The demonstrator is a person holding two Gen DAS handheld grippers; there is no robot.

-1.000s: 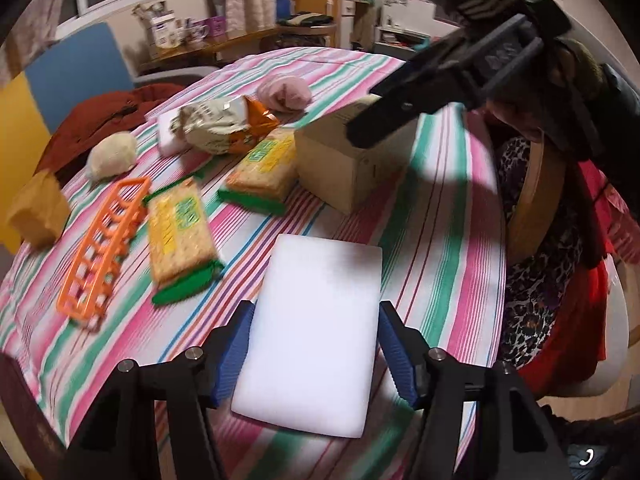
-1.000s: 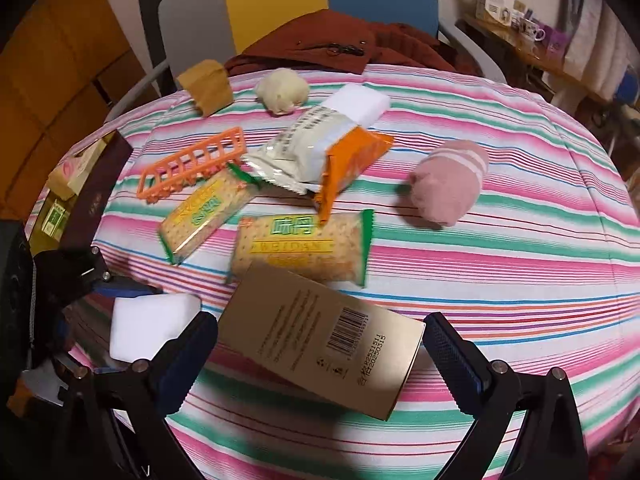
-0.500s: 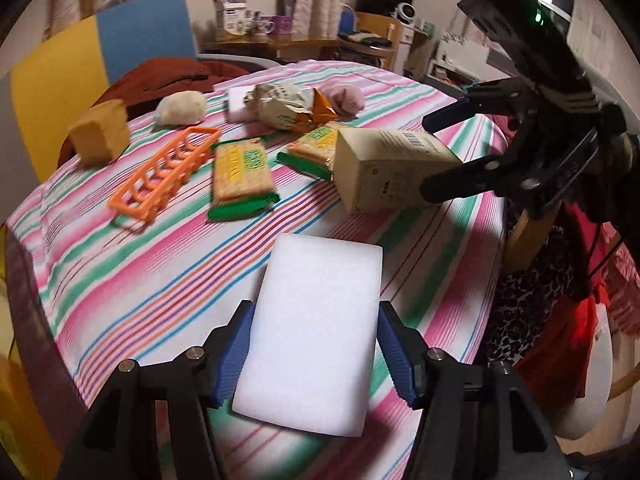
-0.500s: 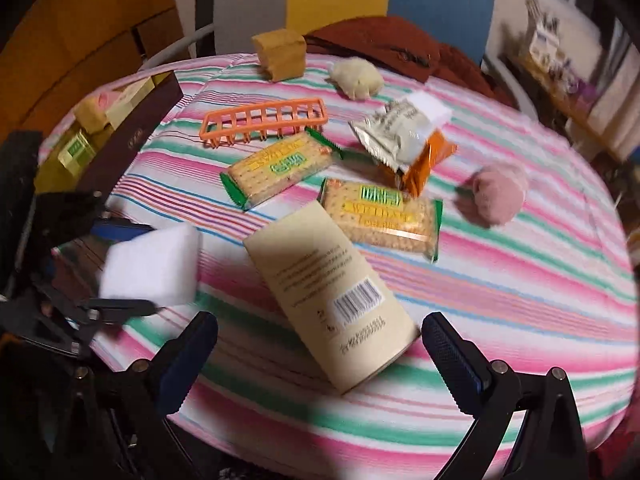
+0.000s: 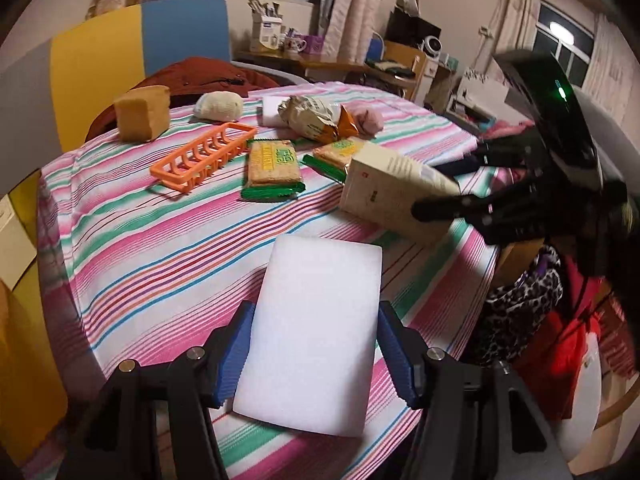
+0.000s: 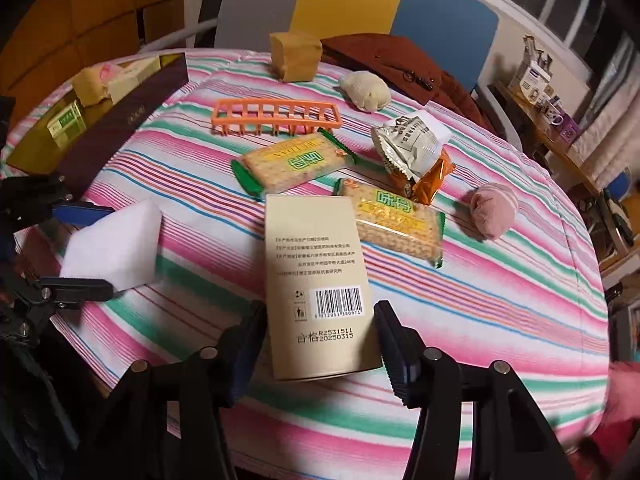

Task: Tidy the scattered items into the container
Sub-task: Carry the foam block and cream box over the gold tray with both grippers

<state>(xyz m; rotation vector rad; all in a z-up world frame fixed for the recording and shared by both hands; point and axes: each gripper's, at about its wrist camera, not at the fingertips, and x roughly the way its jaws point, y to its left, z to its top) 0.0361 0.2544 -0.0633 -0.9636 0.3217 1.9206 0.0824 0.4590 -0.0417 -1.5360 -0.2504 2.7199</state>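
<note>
My left gripper (image 5: pixel 314 320) is shut on a white sponge (image 5: pixel 316 332), held just above the striped tablecloth near its front edge. The right wrist view shows that sponge (image 6: pixel 116 248) at the left. My right gripper (image 6: pixel 320 312) is closing on a beige carton (image 6: pixel 316 272) with a barcode, and its pads meet the carton's two long sides. In the left wrist view the carton (image 5: pixel 384 196) sits tilted between the right gripper's (image 5: pixel 444 186) fingers. The dark brown container (image 6: pixel 132 120) lies at the table's far left with small boxes inside.
An orange rack (image 6: pixel 276 114), two cracker packs (image 6: pixel 296 160) (image 6: pixel 396 220), a snack bag (image 6: pixel 412 148), a pink ball (image 6: pixel 494 210), a cream ball (image 6: pixel 366 90) and a tan block (image 6: pixel 296 54) lie on the table. A chair with a rust jacket (image 6: pixel 392 56) stands behind.
The right jaws have closed from wide apart onto the carton's sides. Both hands swung across the table and rolled. The left gripper kept its hold on the sponge.
</note>
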